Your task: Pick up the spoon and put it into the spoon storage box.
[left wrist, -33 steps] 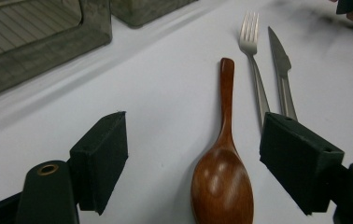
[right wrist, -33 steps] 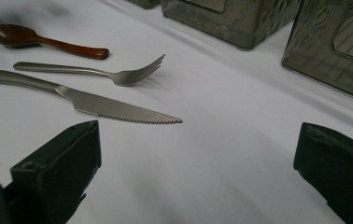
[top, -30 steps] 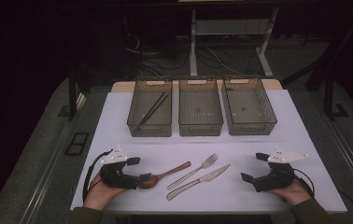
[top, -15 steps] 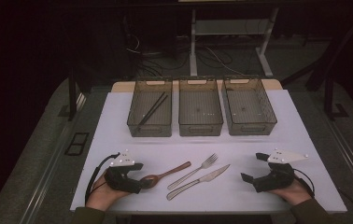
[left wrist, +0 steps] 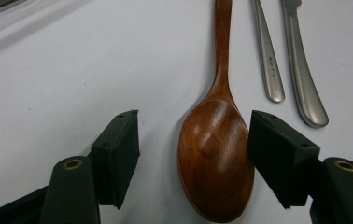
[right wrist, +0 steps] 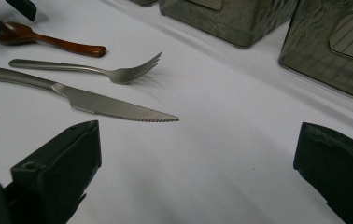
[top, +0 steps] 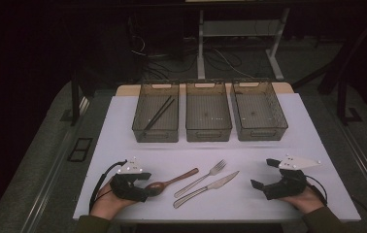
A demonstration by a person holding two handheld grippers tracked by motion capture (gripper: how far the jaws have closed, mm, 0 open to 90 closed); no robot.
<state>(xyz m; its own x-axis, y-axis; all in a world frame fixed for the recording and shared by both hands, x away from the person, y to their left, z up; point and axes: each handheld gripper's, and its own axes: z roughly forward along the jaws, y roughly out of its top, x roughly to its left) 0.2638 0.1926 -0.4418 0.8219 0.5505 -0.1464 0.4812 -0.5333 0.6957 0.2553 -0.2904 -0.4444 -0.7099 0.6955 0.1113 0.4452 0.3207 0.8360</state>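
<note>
A brown wooden spoon [top: 172, 180] lies on the white table near the front left, with a metal fork [top: 203, 177] and a knife [top: 206, 189] just to its right. My left gripper [top: 145, 188] stands open around the spoon's bowl [left wrist: 214, 158]. Its jaws have just been closing: one pad [left wrist: 277, 158] touches the bowl's edge and the other [left wrist: 118, 149] stands apart. My right gripper [top: 263, 173] rests at the front right. It is open [right wrist: 198, 149] with bare table between its jaws, and it faces the knife [right wrist: 95, 102] and fork [right wrist: 86, 68].
Three clear bins stand in a row at the back of the table: the left bin [top: 156, 133] holds dark chopsticks [top: 158, 114], while the middle bin [top: 208, 133] and the right bin [top: 261, 133] look empty. White tabletop lies between cutlery and bins.
My left gripper has slid right over the spoon's bowl and its jaws have narrowed around it. The right gripper has kept still.
</note>
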